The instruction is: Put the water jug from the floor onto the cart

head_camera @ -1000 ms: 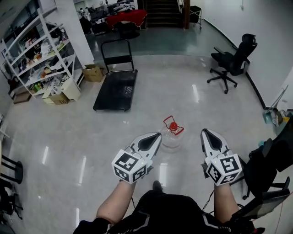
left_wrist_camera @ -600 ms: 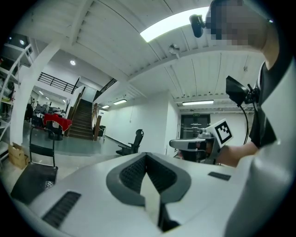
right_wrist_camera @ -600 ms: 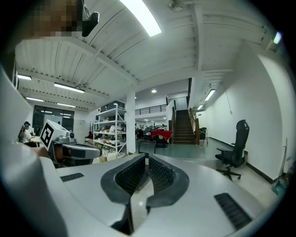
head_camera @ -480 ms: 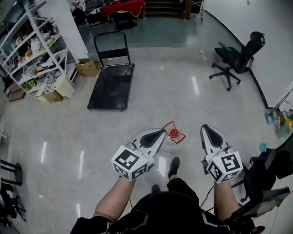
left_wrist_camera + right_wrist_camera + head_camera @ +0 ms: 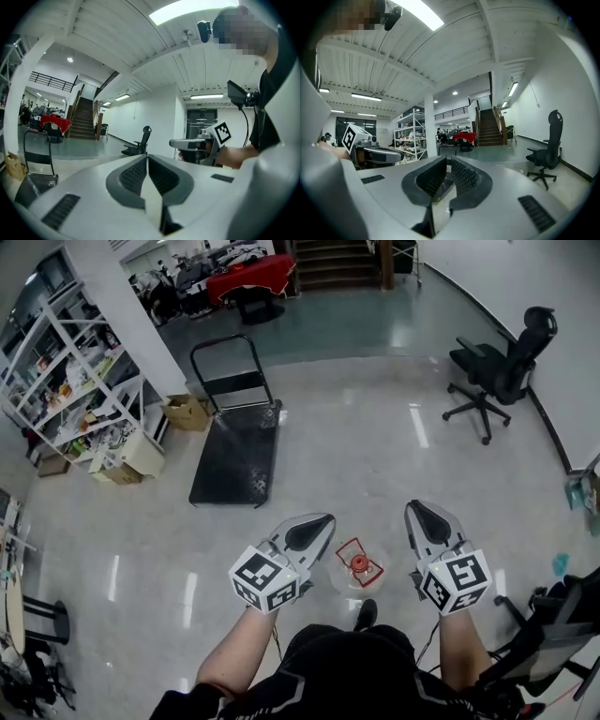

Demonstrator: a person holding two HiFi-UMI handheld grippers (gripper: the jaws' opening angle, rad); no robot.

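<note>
Head view only: jug (image 5: 359,565) on floor between left gripper (image 5: 321,523) and right gripper (image 5: 418,513), cart (image 5: 236,460) far left. Gripper views: both jaws closed, empty.

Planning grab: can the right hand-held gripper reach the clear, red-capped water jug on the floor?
Probably yes: the clear red-capped water jug stands unobstructed, below and left of the right hand-held gripper, whose jaws are shut.

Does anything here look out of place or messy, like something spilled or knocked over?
Only the water jug stands out. It sits upright and alone in the middle of the open floor, right by the person's shoe and well away from the cart. No spill or damage shows.
</note>
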